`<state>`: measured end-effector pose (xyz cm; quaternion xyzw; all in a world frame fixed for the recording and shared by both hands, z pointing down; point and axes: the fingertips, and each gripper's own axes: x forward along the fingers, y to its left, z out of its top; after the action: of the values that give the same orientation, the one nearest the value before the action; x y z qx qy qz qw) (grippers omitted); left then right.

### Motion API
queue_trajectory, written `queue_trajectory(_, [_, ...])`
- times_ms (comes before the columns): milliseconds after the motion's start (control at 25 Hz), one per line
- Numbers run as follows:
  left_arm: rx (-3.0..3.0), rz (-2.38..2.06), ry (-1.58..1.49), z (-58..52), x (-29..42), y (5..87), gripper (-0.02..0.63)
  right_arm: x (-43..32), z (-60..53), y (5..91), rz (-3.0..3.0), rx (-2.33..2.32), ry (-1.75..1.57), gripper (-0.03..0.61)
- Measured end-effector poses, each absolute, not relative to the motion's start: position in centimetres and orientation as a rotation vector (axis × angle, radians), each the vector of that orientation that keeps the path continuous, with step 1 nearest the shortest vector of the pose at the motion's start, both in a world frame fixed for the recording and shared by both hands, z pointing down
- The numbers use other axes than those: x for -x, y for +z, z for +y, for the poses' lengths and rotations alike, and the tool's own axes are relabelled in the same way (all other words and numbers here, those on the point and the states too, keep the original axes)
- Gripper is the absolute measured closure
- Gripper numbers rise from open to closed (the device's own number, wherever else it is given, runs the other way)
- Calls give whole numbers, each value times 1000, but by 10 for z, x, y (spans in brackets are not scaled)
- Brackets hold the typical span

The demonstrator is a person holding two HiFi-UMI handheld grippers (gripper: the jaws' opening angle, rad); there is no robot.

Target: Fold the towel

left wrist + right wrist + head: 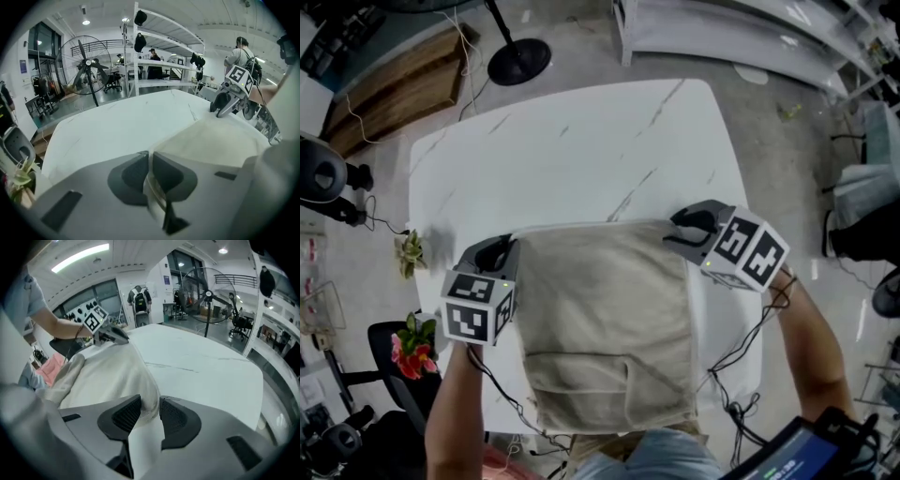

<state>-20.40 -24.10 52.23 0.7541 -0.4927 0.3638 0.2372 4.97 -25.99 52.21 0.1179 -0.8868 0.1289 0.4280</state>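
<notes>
Looking down at a beige towel [609, 309], spread flat on a white, marble-veined table [581, 141], near end drooping off the side closest to the person. Far edge straight across the tabletop, with a gripper at each far corner.

Left gripper [499, 248]: pinched almost closed on the towel's far left corner, cloth squeezed thin between the pads. Right gripper [675, 230]: jaws parted to a middling gap, far right corner bunched loosely between them and apparently not pressed (touching one pad at most, a clear gap beside the other).

Progress, as a judgement only: probably one fold laid, or close to laid, with the far edge set down neatly. Hard to say whether the band crossing the near part marks a second layer beneath or merely a hem. Still to do, most likely: letting go on the left, then at least one more fold to halve the cloth, plus bringing the overhanging end up onto the table.

As for writing: nothing legible on the towel, no tag or brand in sight. Only black-and-white square marker patterns on each gripper's cube [478, 317], not letters. At the head view's lower right corner, a lit screen [792, 459], too small and blurred to read.
</notes>
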Motion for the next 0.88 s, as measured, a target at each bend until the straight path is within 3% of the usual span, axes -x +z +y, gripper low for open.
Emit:
queue_trajectory(160, [-2081,-1351,1045,-246,204,522,582,-48,-267,526,-2175,-313,207,535])
queue_trajectory(760, [-2119,-1432,1099,-335,212,516,581,-42,-368,520,-2210,-466,87,533])
queue_trajectory(880, [-2120,-1474,957,-334,211,504,521,-43,-364,511,-2264,-486,138,468])
